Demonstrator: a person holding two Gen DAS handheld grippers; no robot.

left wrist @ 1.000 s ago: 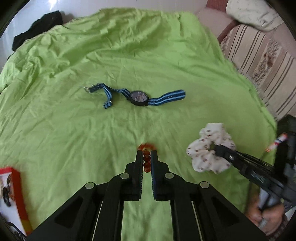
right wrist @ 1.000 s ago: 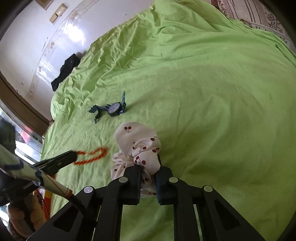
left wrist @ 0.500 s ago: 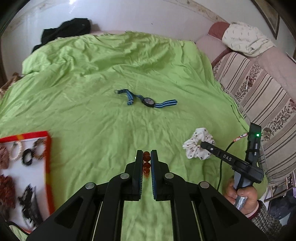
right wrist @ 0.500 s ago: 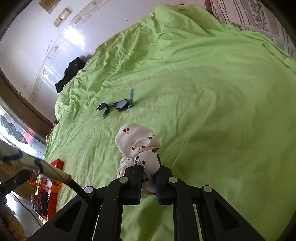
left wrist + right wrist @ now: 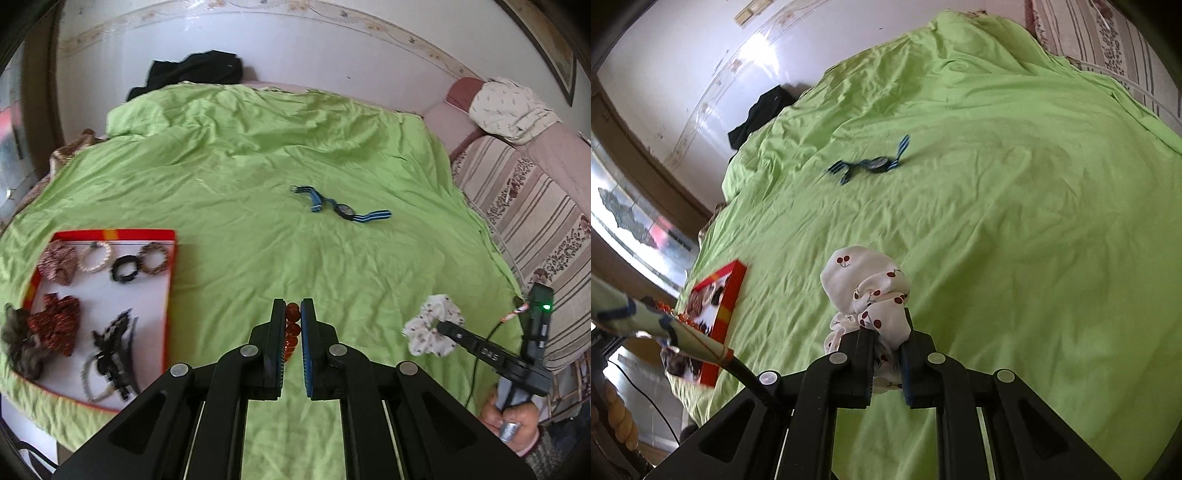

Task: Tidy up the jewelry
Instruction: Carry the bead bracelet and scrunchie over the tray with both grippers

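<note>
My left gripper is shut on an orange bead bracelet and holds it above the green bedsheet. My right gripper is shut on a white scrunchie with red cherries, lifted off the bed; it also shows in the left wrist view. A red-rimmed white tray with several scrunchies and hair ties lies at the left; in the right wrist view the tray is at the far left. A blue-striped wristwatch lies mid-bed, and it shows in the right wrist view.
A green sheet covers the bed. A striped sofa runs along the right. Black clothing lies at the far edge by the wall. The bed's near edge drops off below the tray.
Both grippers have lifted and pulled back from the bed with their items. The left view has swung so the tray is now in full sight at the left.
</note>
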